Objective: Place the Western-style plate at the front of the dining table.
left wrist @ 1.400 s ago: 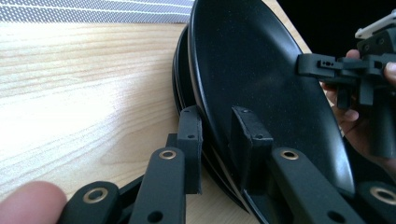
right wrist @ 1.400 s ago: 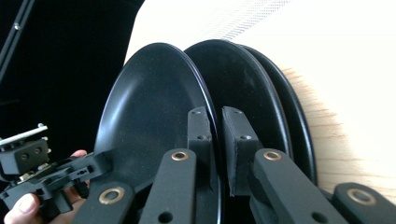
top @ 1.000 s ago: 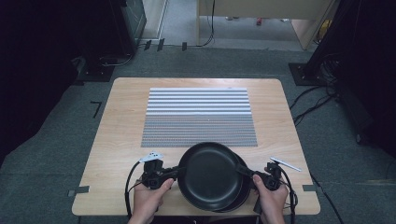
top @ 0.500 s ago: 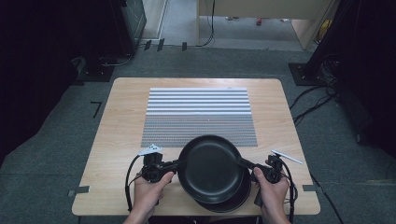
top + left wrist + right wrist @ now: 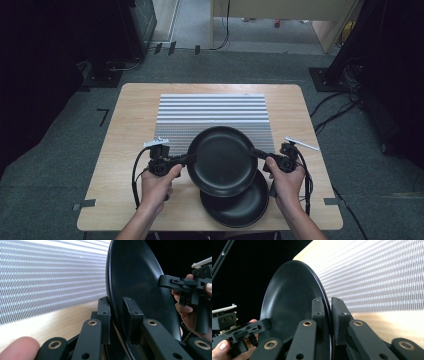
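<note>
Two black plates, stacked a second ago, are now apart: upper plate [image 5: 222, 161] raised off lower plate [image 5: 240, 202], rim clenched between left gripper [image 5: 187, 159] and right gripper [image 5: 254, 152]

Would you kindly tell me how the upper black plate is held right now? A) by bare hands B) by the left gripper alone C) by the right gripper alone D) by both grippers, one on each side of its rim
D: the left gripper and right gripper each clamp opposite rim edges of the upper plate, lifted above the lower plate.
</note>
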Demonstrator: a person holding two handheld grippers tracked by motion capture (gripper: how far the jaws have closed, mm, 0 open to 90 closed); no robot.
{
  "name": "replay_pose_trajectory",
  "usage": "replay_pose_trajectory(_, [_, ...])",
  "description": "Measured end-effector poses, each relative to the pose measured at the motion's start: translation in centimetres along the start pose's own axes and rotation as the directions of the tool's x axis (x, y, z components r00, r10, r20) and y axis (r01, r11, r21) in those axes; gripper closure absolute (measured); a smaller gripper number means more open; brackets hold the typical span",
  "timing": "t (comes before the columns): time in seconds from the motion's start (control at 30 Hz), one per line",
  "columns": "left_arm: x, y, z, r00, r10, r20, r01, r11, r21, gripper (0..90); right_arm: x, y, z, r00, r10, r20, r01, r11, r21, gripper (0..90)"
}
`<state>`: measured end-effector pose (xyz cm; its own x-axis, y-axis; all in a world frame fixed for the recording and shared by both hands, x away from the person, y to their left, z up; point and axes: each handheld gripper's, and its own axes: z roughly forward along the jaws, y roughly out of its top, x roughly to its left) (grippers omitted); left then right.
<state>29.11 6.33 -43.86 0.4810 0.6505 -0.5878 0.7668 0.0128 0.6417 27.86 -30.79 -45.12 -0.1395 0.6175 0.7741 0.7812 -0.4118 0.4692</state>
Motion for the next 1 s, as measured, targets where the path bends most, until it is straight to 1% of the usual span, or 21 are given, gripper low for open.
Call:
replay_pose_trajectory(0.03, [0.1, 0.3, 0.0, 1.0, -0.003, 0.001, 0.003, 1.0, -0.003, 77.6, 0.0, 0.0, 0.0, 1.0, 0.0, 0.0, 0.0, 1.0, 0.0, 82.2])
replay_pose_trajectory(0.17, [0.7, 1.8, 0.2, 0.9999, -0.01, 0.001, 0.01, 0.9999, -0.004, 77.7, 0.6, 1.6, 0.9, 0.9999, -0.012, 0.008, 0.012, 1.0, 0.007, 82.2])
replay_pose_trajectory(0.2, [0.9, 2.3, 0.3, 0.9999, -0.013, 0.0, 0.013, 0.9999, -0.004, 77.7, 0.7, 2.4, 1.5, 0.9999, -0.012, 0.011, 0.012, 1.0, 0.011, 82.2])
replay_pose_trajectory(0.23, [1.2, 3.1, 0.4, 0.9999, -0.016, -0.004, 0.016, 0.9998, -0.008, 77.7, 0.8, 2.8, 1.8, 0.9999, -0.011, 0.01, 0.011, 1.0, 0.013, 82.3])
replay_pose_trajectory(0.27, [1.2, 3.1, 0.4, 0.9999, -0.016, -0.004, 0.016, 0.9998, -0.008, 77.6, 0.8, 2.8, 1.8, 0.9999, -0.011, 0.01, 0.011, 1.0, 0.013, 82.3])
replay_pose_trajectory(0.33, [1.5, 3.8, 0.5, 0.9998, -0.016, -0.012, 0.016, 0.9998, -0.009, 77.6, 1.0, 3.9, 2.6, 0.9999, -0.009, 0.011, 0.009, 1.0, 0.019, 82.2])
replay_pose_trajectory(0.37, [1.7, 4.1, 0.6, 0.9997, -0.019, -0.013, 0.019, 0.9998, -0.01, 77.6, 1.0, 3.9, 2.6, 0.9999, -0.009, 0.011, 0.009, 1.0, 0.019, 82.2])
replay_pose_trajectory(0.47, [2.3, 5.1, 1.1, 0.9993, -0.031, -0.021, 0.03, 0.9995, -0.01, 77.6, 0.9, 4.9, 3.5, 0.9999, -0.005, 0.013, 0.005, 1.0, 0.023, 82.2])
replay_pose_trajectory(0.53, [2.8, 5.9, 1.7, 0.9986, -0.048, -0.023, 0.048, 0.9988, -0.011, 77.8, 0.7, 5.6, 4.2, 0.9999, -0.004, 0.015, 0.003, 1.0, 0.027, 82.3])
replay_pose_trajectory(0.6, [3.2, 6.4, 2.1, 0.9977, -0.061, -0.027, 0.061, 0.9981, -0.012, 78.2, 0.0, 6.6, 5.2, 0.9997, 0.021, 0.012, -0.021, 0.999, 0.036, 82.1])
replay_pose_trajectory(0.63, [3.4, 6.6, 2.3, 0.9975, -0.064, -0.029, 0.064, 0.9979, -0.012, 78.2, 0.0, 6.6, 5.2, 0.9997, 0.021, 0.012, -0.021, 0.999, 0.036, 82.1])
replay_pose_trajectory(0.67, [3.6, 6.9, 2.7, 0.9973, -0.066, -0.034, 0.065, 0.9978, -0.006, 78.3, -0.3, 7.1, 5.8, 0.9994, 0.027, 0.023, -0.028, 0.999, 0.04, 82.1])
replay_pose_trajectory(0.77, [4.2, 7.6, 3.4, 0.9966, -0.073, -0.038, 0.073, 0.9973, -0.001, 78.2, -0.6, 7.5, 6.3, 0.9991, 0.023, 0.035, -0.025, 0.999, 0.045, 82.2])
replay_pose_trajectory(0.8, [4.6, 7.8, 3.8, 0.996, -0.082, -0.037, 0.082, 0.9966, 0.003, 78.3, -0.7, 7.7, 6.5, 0.999, 0.02, 0.04, -0.022, 0.999, 0.045, 82.2])
replay_pose_trajectory(0.87, [5.3, 8.2, 4.4, 0.9941, -0.104, -0.031, 0.104, 0.9945, 0.008, 79.0, -1.2, 8.4, 7.4, 0.998, 0.036, 0.052, -0.039, 0.998, 0.047, 82.0])
replay_pose_trajectory(0.9, [5.6, 8.3, 4.6, 0.9936, -0.108, -0.032, 0.109, 0.994, 0.012, 79.1, -1.3, 8.5, 7.6, 0.9977, 0.035, 0.058, -0.037, 0.998, 0.046, 82.0])
replay_pose_trajectory(0.93, [6.0, 8.5, 5.1, 0.992, -0.121, -0.037, 0.122, 0.9924, 0.015, 79.2, -1.5, 8.7, 8.0, 0.997, 0.033, 0.07, -0.037, 0.998, 0.049, 82.0])
replay_pose_trajectory(1.0, [6.6, 8.7, 5.7, 0.9894, -0.138, -0.045, 0.139, 0.9902, 0.013, 79.2, -1.6, 8.8, 8.3, 0.9964, 0.031, 0.079, -0.035, 0.998, 0.05, 82.0])
